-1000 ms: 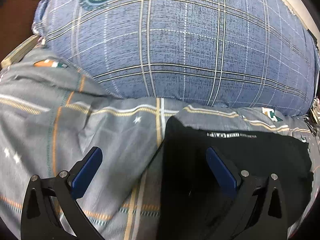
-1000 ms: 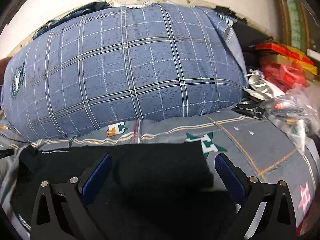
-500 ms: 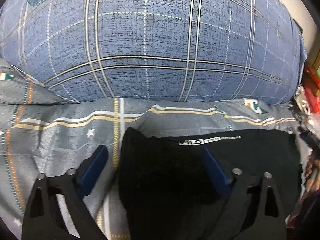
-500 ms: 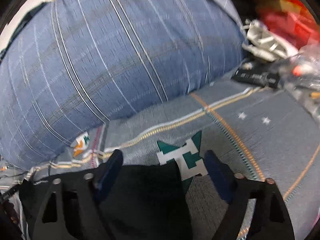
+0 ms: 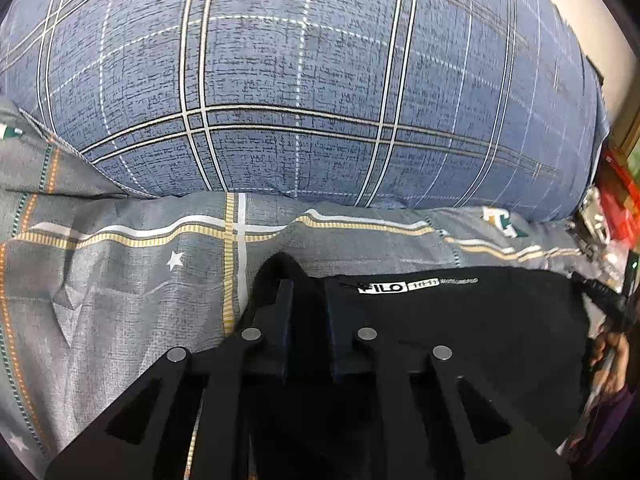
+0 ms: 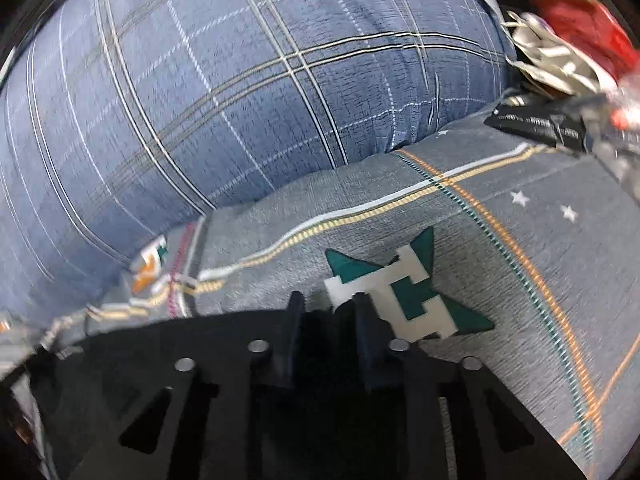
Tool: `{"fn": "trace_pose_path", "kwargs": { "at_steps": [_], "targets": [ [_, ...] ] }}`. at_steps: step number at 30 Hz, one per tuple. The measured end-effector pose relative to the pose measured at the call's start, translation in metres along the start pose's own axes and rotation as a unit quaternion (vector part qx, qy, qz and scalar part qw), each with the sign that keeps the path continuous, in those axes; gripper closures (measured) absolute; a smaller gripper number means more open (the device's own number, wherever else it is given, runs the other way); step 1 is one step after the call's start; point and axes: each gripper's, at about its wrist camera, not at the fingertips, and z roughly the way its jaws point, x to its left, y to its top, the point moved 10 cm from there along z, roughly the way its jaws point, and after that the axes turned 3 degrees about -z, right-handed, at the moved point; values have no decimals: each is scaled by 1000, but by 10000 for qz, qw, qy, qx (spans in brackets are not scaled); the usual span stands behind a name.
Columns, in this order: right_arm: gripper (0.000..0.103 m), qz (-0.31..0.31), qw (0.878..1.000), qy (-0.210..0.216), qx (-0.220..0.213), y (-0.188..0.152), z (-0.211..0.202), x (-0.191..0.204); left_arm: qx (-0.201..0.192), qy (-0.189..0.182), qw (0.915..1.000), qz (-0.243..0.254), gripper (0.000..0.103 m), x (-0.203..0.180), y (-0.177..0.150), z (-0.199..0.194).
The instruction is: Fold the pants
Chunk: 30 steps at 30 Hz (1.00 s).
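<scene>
The left tool [image 5: 306,300] has its fingers drawn close together, pinching a raised fold of the black pants [image 5: 460,320] at their left corner. From that pinch the pants spread flat to the right across the bed [image 5: 120,288], and a white label [image 5: 386,288] lies just beyond the fingers. The right tool [image 6: 328,312] is likewise nearly closed, gripping the pants' [image 6: 160,344] right edge; the cloth runs left from its fingers, while a green and white patch [image 6: 408,292] on the bed lies just to the right. Farther off, a blue plaid pillow [image 5: 300,80] rests on the bed near its head edge.
</scene>
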Motion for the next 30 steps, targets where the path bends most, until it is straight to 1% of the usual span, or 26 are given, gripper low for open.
{"fn": "trace_pose_path", "kwargs": {
  "at_steps": [1, 3, 6, 7, 9, 12, 16, 18, 20, 24, 27, 30],
  "targets": [
    [85, 31, 10000, -10, -53, 0, -1, 1, -43, -60, 10000, -23, 96, 0, 1, -2],
    [86, -53, 9999, -58, -150, 3, -6, 6, -159, -170, 9997, -14, 99, -2, 3, -11],
    [87, -142, 9987, -4, -494, 13, -26, 17, -379, -359, 9985, 168, 101, -12, 7, -30],
    [87, -123, 9979, 44, -640, 17, -34, 19, -500, -462, 9974, 241, 101, -17, 8, -39],
    [87, -27, 9958, 173, -898, 25, -51, 23, -616, -596, 9958, 317, 101, -24, 9, -51],
    [87, 169, 9900, 491, -1312, 35, -80, 32, -758, -738, 9936, 407, 101, -34, 7, -69],
    [87, 338, 9807, 805, -1747, 43, -116, 39, -913, -878, 9910, 433, 102, -43, 1, -92],
    [87, 396, 9770, 867, -1908, 43, -130, 41, -1040, -964, 9890, 409, 101, -47, 0, -105],
    [87, 443, 9728, 911, -2083, 43, -145, 40, -1152, -963, 9878, 406, 102, -46, -3, -115],
    [87, 534, 9697, 938, -2194, 37, -158, 28, -1207, -993, 9873, 298, 101, -38, -18, -131],
    [87, 687, 9675, 1089, -2178, 29, -164, 17, -1230, -970, 9873, 262, 101, -27, -37, -144],
    [87, 641, 9657, 1123, -2253, 19, -176, 10, -1289, -851, 9875, 317, 101, -18, -59, -155]
  ]
}}
